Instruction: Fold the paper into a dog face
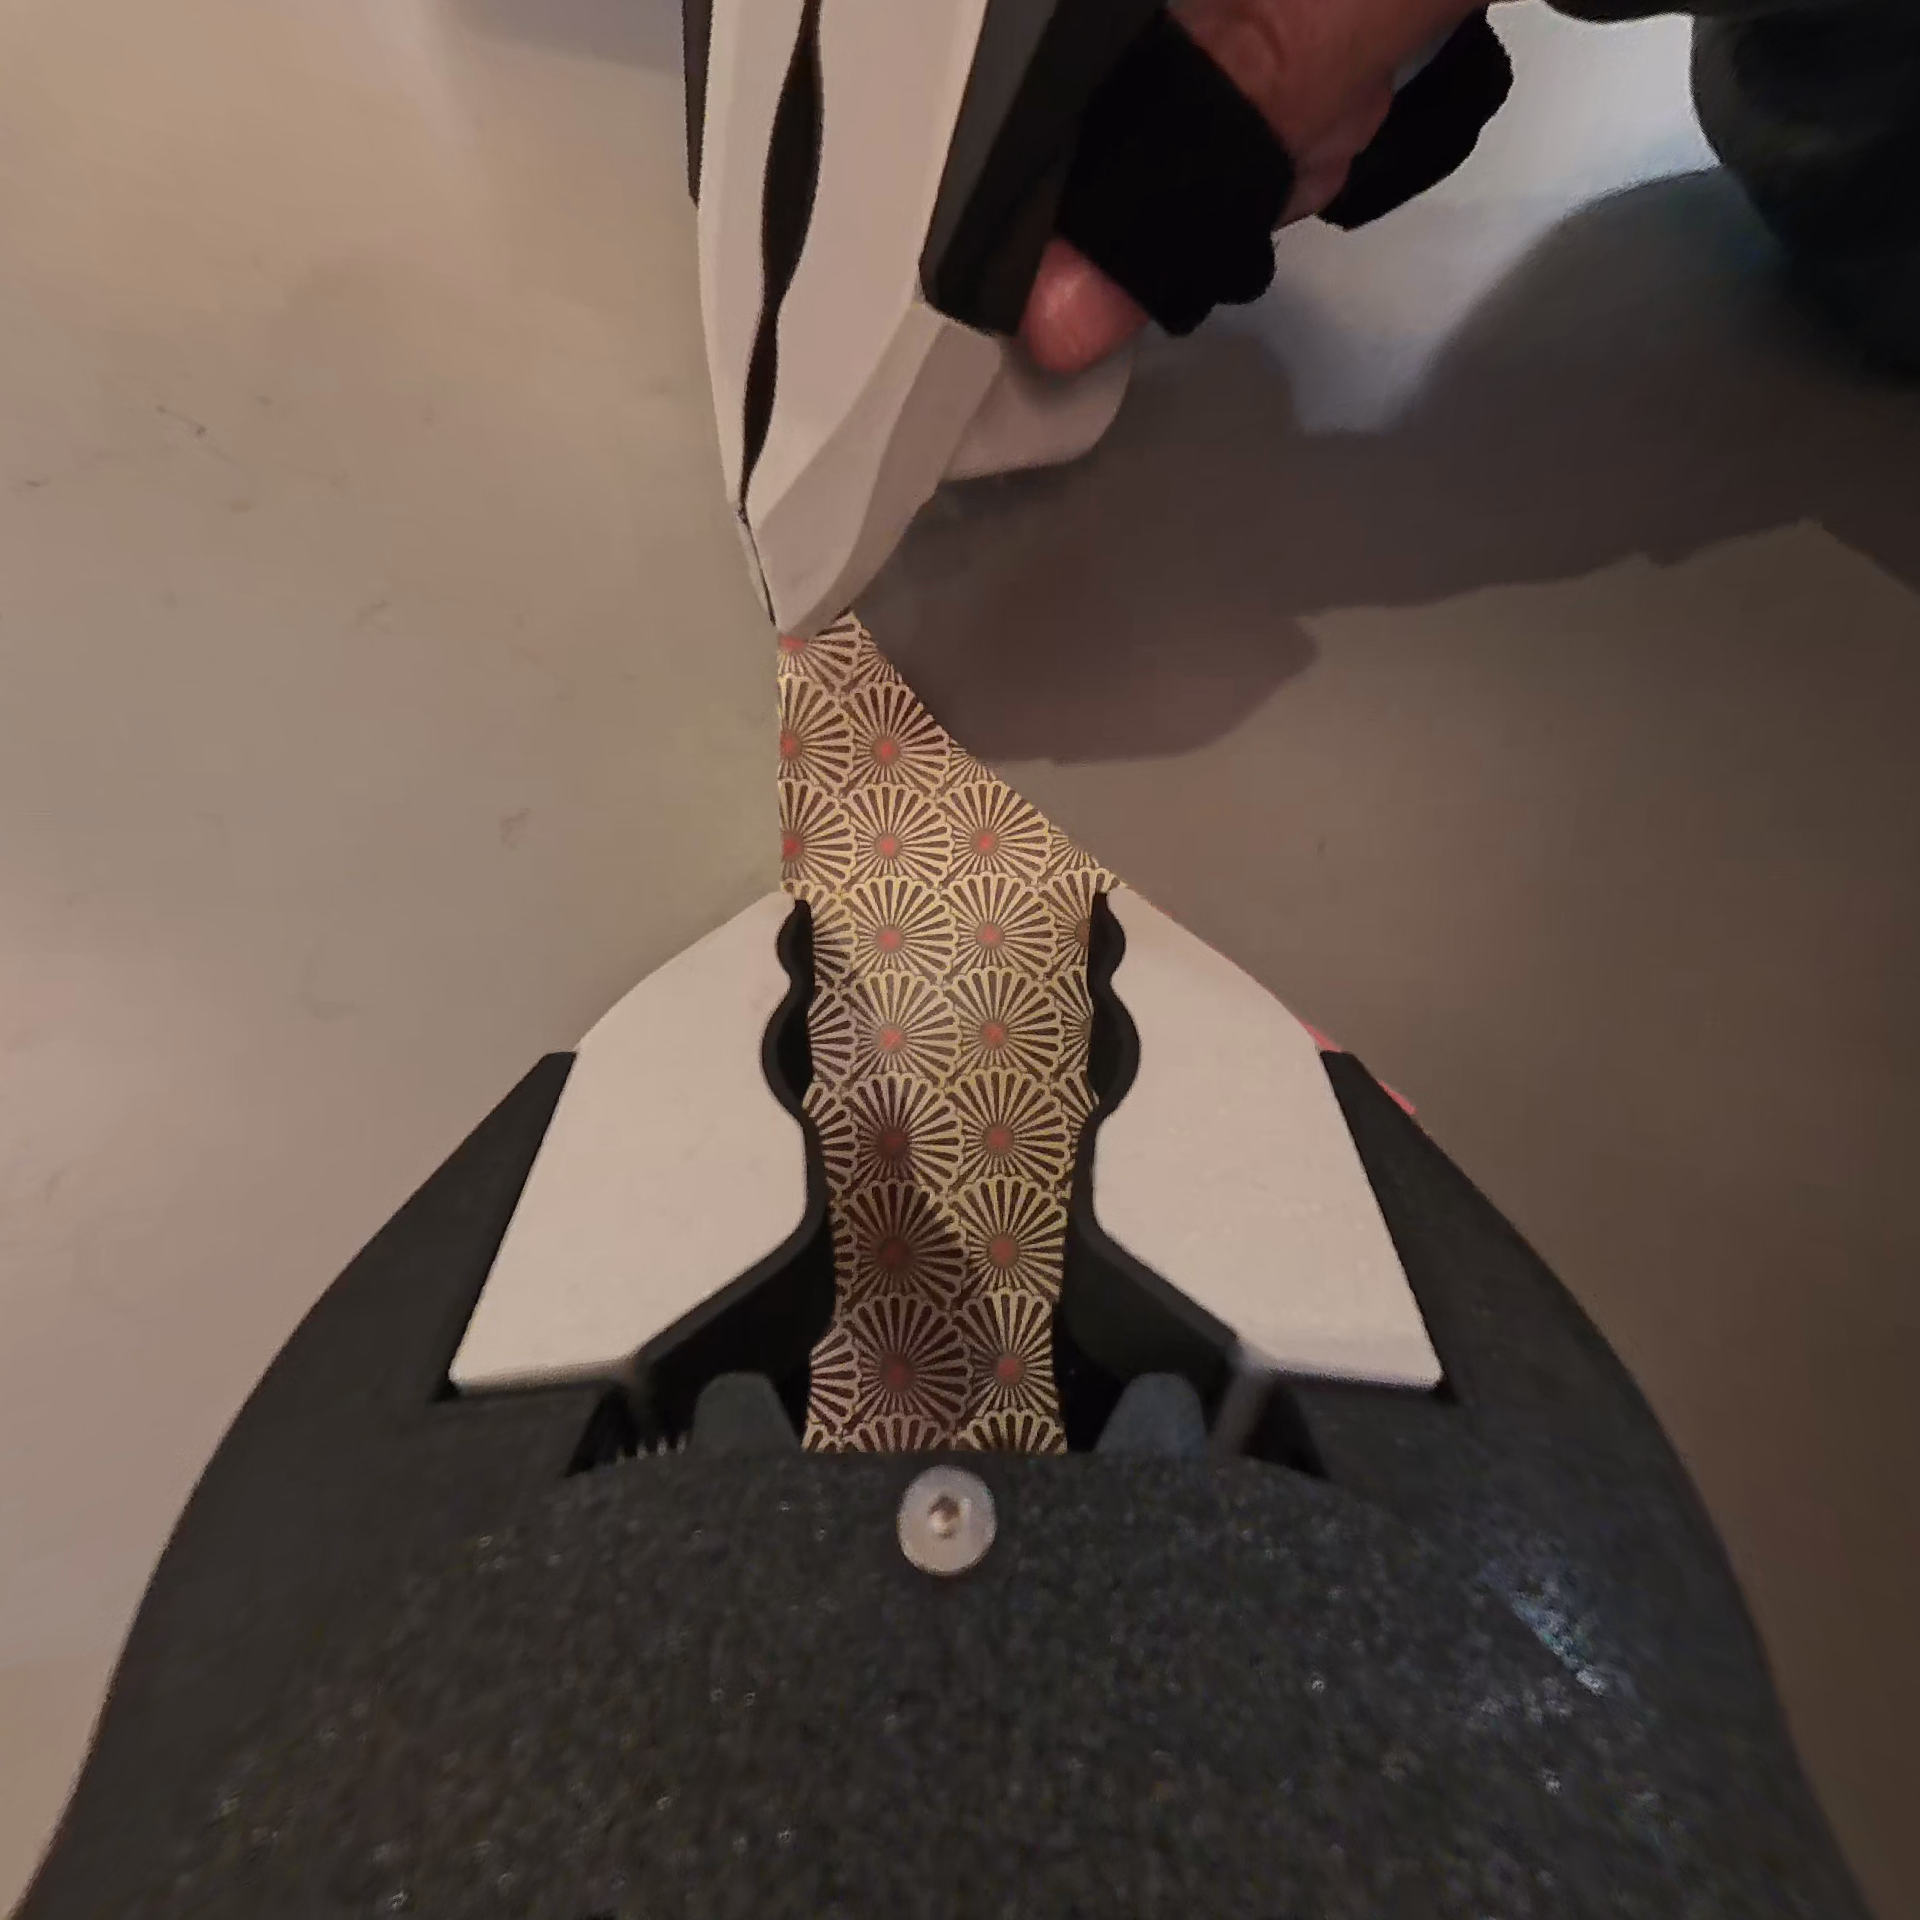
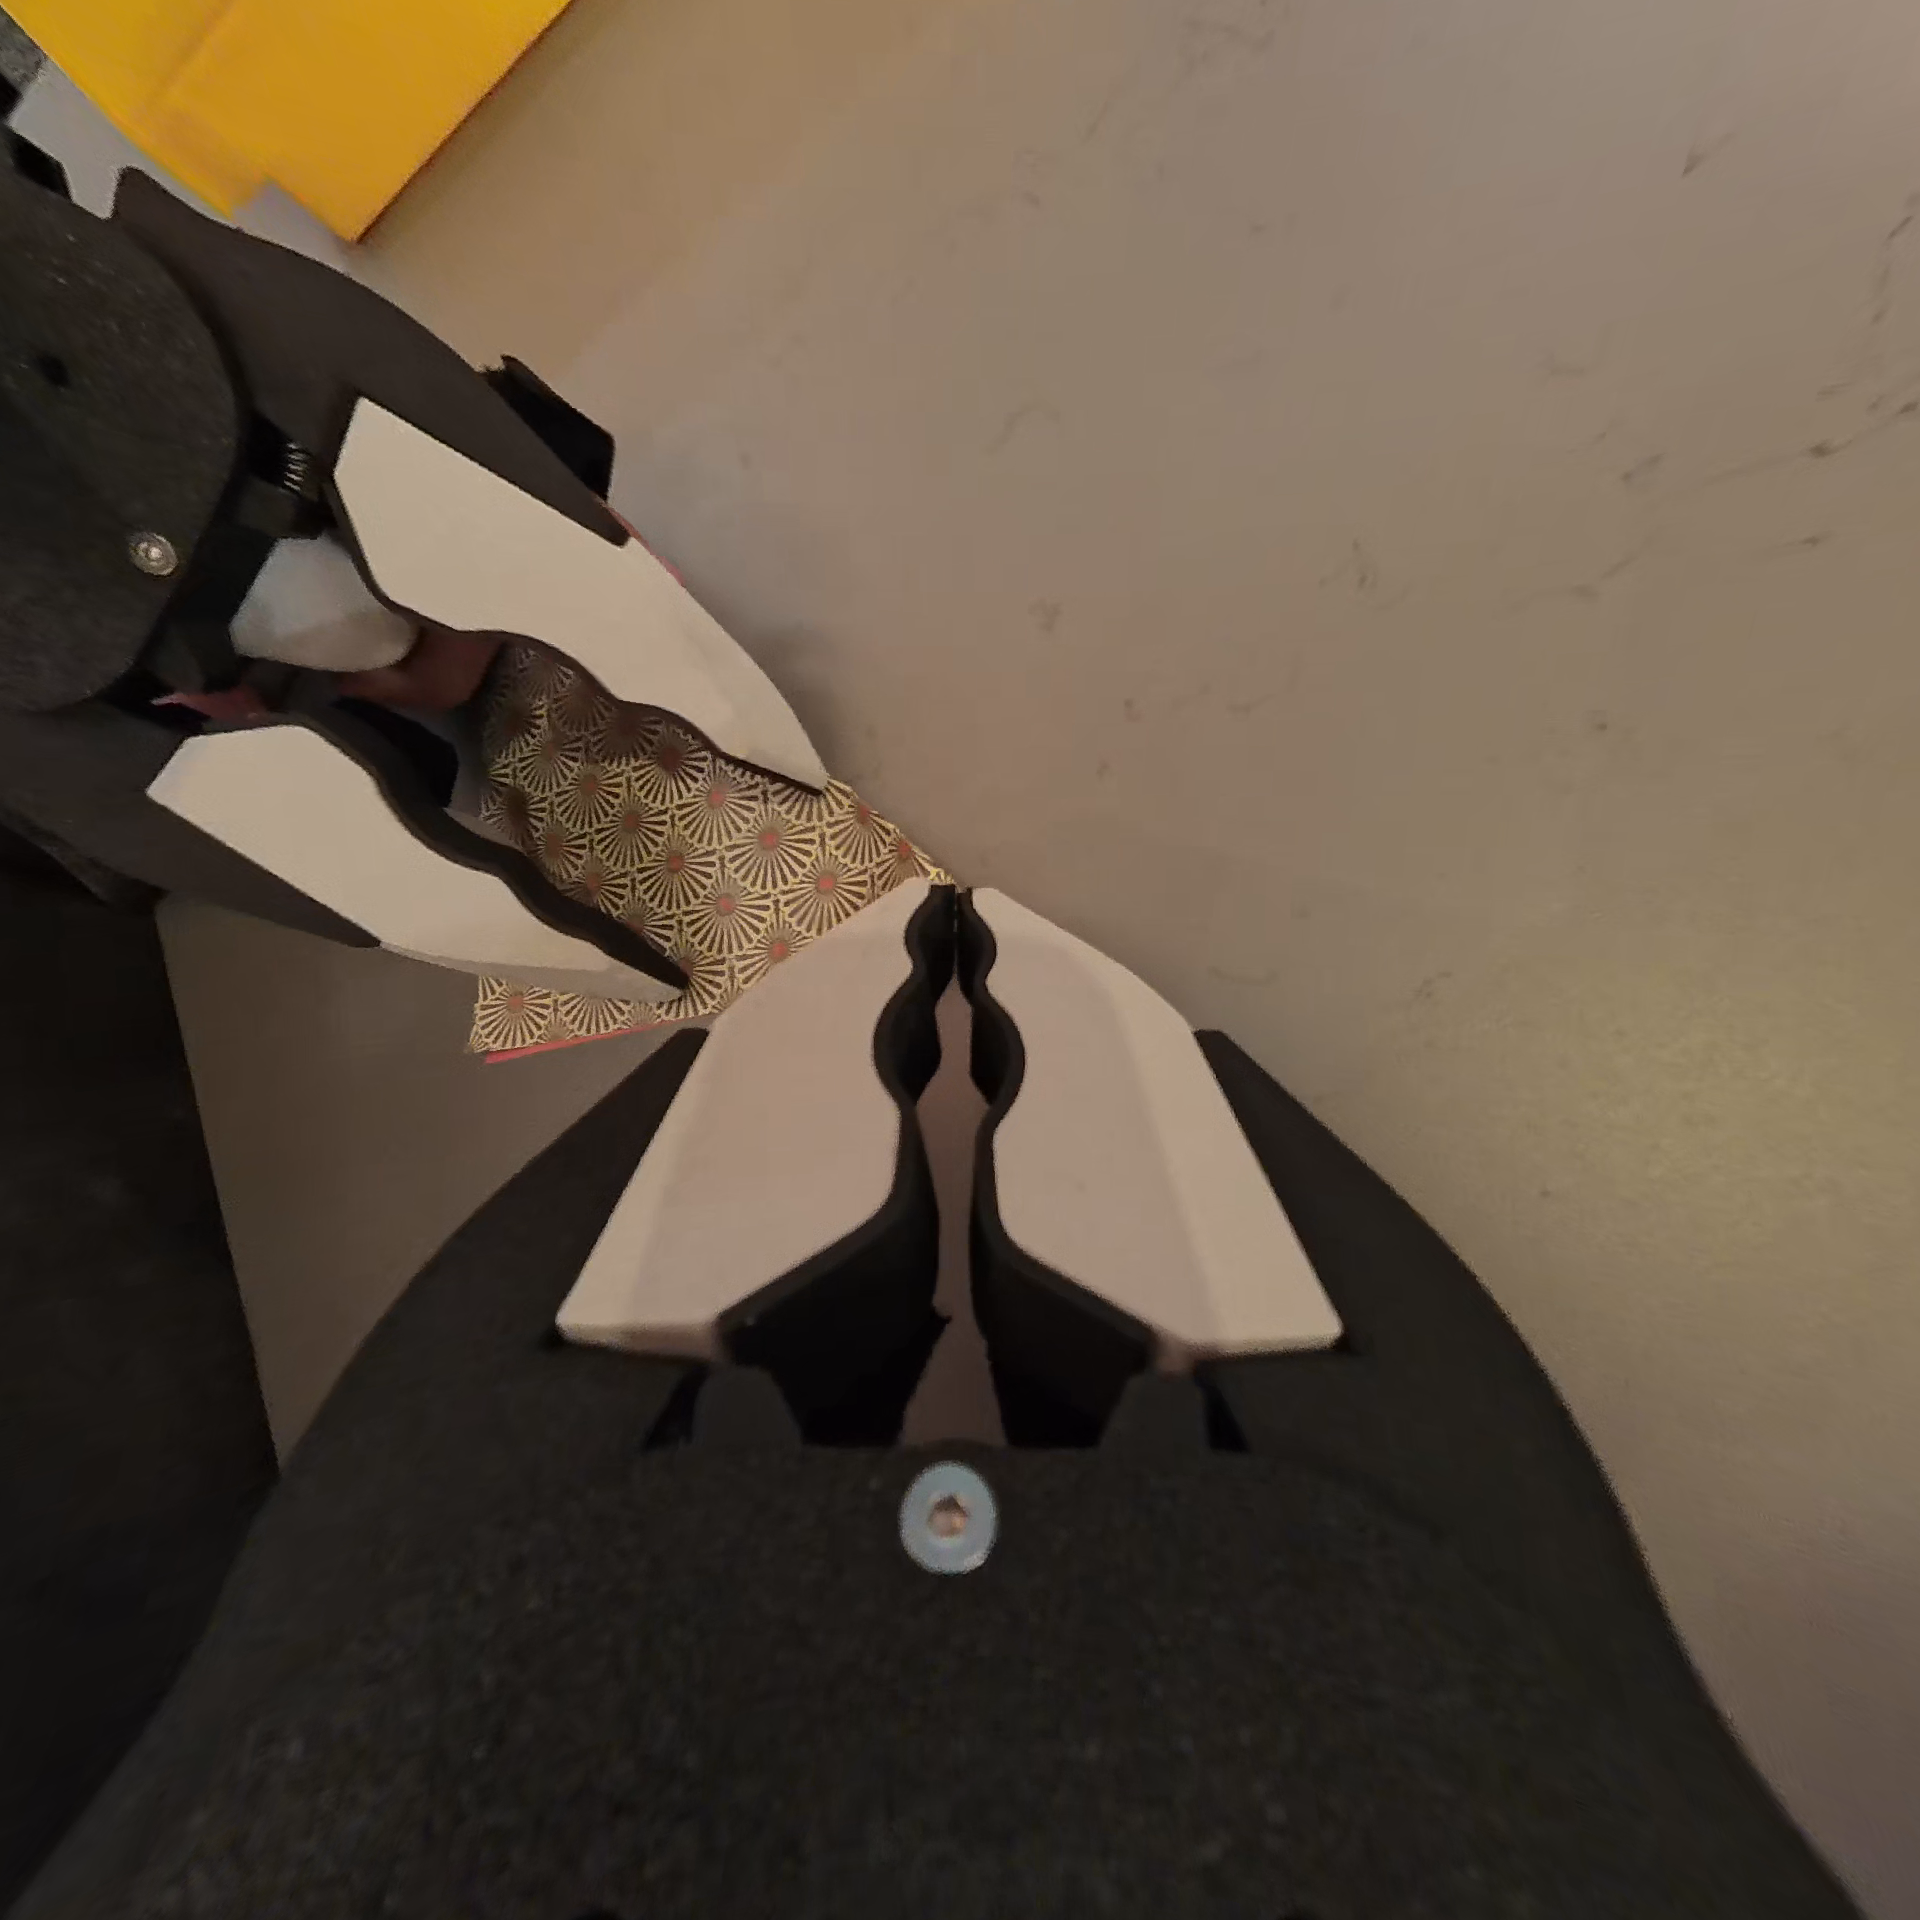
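Note:
The paper is a folded sheet with a gold-and-brown fan pattern and a pink underside, lying on the beige table. My left gripper is open, with its white fingers astride the paper and tips down at its two edges. My right gripper comes in from the top and is shut, its tips on the paper's far pointed corner. In the right wrist view the right gripper meets that corner of the paper, and the open left gripper lies over the paper at upper left.
A hand in a black fingerless glove holds the right gripper at the top of the left wrist view. Yellow sheets lie at the table's far corner in the right wrist view. Bare table lies to the right. One gripper's finger ends stand about 6 cm off the other's.

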Demonstrator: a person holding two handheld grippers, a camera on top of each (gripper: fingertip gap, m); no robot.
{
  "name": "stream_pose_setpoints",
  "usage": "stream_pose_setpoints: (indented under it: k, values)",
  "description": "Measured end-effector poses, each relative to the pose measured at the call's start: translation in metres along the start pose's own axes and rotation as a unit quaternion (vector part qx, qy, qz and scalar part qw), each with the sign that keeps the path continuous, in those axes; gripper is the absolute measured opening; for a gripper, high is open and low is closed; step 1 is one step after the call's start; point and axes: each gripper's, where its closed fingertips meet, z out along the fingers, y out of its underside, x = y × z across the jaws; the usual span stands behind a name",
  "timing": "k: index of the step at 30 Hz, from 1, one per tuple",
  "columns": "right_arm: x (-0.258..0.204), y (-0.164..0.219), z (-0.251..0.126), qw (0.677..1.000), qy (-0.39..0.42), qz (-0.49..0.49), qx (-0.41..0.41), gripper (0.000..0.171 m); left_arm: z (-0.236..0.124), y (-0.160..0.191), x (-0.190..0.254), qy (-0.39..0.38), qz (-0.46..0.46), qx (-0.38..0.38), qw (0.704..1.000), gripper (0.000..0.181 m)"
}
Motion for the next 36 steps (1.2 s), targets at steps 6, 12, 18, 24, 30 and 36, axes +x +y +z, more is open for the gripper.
stream_pose_setpoints:
  k: [6, 12, 18, 24, 30, 36]
  values:
    - [-0.016, -0.007, -0.005, 0.999, 0.004, -0.052, 0.013, 0.000, 0.000, 0.000, 0.000, 0.005, -0.002, 0.000, 1.000, 0.050]
    - [-0.039, 0.007, -0.001, 0.989, 0.030, -0.146, -0.021, 0.000, 0.000, 0.000, 0.000, 0.007, -0.005, 0.000, 1.000, 0.050]
    - [-0.049, 0.019, 0.006, 0.988, 0.028, -0.151, -0.025, 0.000, 0.000, 0.000, 0.001, 0.008, -0.004, 0.000, 1.000, 0.048]
    - [-0.052, 0.027, 0.013, 0.987, 0.030, -0.152, -0.040, 0.000, 0.000, 0.000, -0.001, 0.005, -0.012, 0.001, 1.000, 0.042]
    - [-0.052, 0.035, 0.017, 0.987, 0.036, -0.151, -0.051, 0.000, -0.003, -0.002, -0.006, -0.004, -0.029, 0.014, 0.999, 0.040]
    - [-0.052, 0.035, 0.018, 0.988, 0.033, -0.146, -0.047, 0.000, -0.005, 0.006, -0.010, -0.015, -0.023, -0.002, 1.000, 0.042]
